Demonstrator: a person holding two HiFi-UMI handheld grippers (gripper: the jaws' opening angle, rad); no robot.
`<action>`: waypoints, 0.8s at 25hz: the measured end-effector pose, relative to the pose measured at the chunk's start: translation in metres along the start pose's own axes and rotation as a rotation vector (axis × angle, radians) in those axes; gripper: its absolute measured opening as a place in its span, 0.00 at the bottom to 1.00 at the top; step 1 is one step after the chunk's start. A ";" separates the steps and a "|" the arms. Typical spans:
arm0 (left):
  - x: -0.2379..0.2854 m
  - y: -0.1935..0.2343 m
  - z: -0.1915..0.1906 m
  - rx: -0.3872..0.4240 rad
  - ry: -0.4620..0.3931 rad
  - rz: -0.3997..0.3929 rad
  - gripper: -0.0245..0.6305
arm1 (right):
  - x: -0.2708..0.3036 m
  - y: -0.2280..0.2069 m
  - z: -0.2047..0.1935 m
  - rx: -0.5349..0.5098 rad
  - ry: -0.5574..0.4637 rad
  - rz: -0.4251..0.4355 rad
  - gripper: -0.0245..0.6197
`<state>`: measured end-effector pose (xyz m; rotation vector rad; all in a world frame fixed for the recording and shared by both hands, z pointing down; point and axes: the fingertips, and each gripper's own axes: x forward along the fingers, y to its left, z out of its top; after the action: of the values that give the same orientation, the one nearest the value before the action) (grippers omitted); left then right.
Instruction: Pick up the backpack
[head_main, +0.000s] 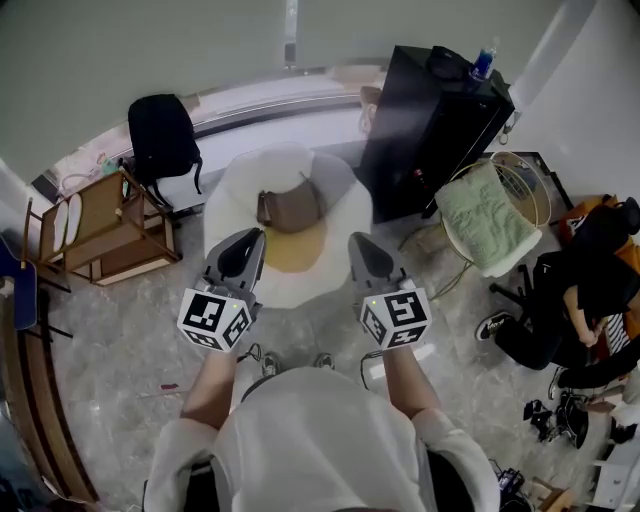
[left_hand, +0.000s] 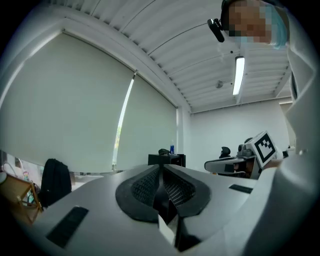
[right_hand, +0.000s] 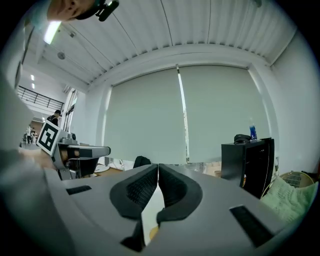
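Pointing level, L gripper (head_main: 252, 240) & R gripper (head_main: 361, 243) are held w/ jaws closed together, nothing between. Just ahead, brown bag (head_main: 290, 208) is laid on round white table (head_main: 340, 215); black backpack (head_main: 163, 135) is propped by window, far left.

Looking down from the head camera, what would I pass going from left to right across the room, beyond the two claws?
wooden rack → black backpack → brown bag → black cabinet → green cloth → seated person
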<state>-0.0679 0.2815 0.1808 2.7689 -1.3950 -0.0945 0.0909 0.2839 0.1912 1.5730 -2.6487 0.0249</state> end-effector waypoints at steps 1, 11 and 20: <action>0.002 -0.002 0.000 0.006 0.003 0.006 0.11 | -0.001 -0.004 0.000 0.004 0.003 0.002 0.08; 0.011 -0.014 -0.011 -0.015 -0.028 0.103 0.11 | -0.006 -0.036 -0.013 0.009 0.027 0.051 0.08; 0.021 -0.022 -0.027 -0.034 -0.002 0.139 0.11 | 0.000 -0.053 -0.023 0.018 0.044 0.085 0.08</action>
<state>-0.0359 0.2782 0.2053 2.6360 -1.5654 -0.1157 0.1387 0.2596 0.2137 1.4463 -2.6867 0.0868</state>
